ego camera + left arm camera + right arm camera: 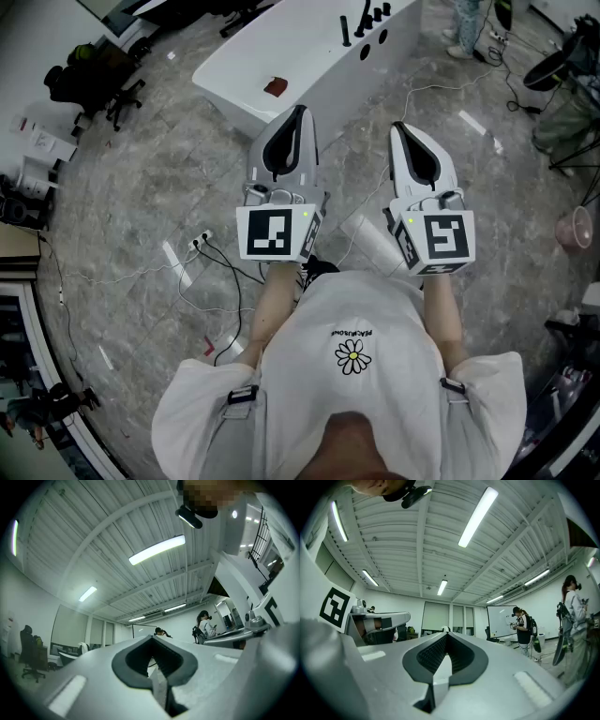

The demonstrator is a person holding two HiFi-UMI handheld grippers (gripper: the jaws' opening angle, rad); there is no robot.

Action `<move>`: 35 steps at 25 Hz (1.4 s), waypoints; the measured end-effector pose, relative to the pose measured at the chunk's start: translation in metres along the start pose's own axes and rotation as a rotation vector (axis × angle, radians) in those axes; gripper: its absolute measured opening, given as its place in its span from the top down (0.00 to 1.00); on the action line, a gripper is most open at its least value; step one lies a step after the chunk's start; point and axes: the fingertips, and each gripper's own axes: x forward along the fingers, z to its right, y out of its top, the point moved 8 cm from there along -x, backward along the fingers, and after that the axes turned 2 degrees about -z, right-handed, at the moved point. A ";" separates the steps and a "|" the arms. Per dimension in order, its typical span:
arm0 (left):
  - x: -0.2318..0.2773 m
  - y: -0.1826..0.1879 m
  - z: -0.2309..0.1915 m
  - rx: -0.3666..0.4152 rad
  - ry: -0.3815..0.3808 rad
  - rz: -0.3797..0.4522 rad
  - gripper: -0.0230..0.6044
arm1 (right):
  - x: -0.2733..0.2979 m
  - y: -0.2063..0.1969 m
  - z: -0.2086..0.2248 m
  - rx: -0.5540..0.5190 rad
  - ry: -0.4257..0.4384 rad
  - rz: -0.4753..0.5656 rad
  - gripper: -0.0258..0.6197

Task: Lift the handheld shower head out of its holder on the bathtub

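The white bathtub (281,56) stands on the floor ahead of me in the head view. Black fittings (361,28) rise from its far rim; an upright black piece (345,33) among them looks like the handheld shower head, too small to be sure. A small reddish-brown thing (275,86) lies on the near rim. My left gripper (298,112) and right gripper (398,128) are held side by side at chest height, well short of the tub, both shut and empty. Both gripper views point up at the ceiling; the left gripper (152,638) and right gripper (446,633) show their tips meeting.
Cables and a power strip (202,246) trail over the grey floor below the grippers. A white roll (370,239) lies between them. Dark office chairs (94,80) stand at left, a pink bucket (574,228) at right. People (522,625) stand across the room.
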 end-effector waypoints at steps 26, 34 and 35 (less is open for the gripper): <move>0.038 -0.062 -0.040 -0.082 0.004 -0.091 0.96 | 0.063 -0.038 0.036 0.403 0.188 0.069 0.92; 0.164 -0.120 -0.113 -0.174 -0.011 -0.063 0.96 | 0.196 -0.055 0.086 0.236 0.127 -0.046 0.92; 0.182 -0.124 -0.126 -0.184 -0.012 -0.062 0.96 | 0.218 -0.053 0.092 0.214 0.125 -0.053 0.92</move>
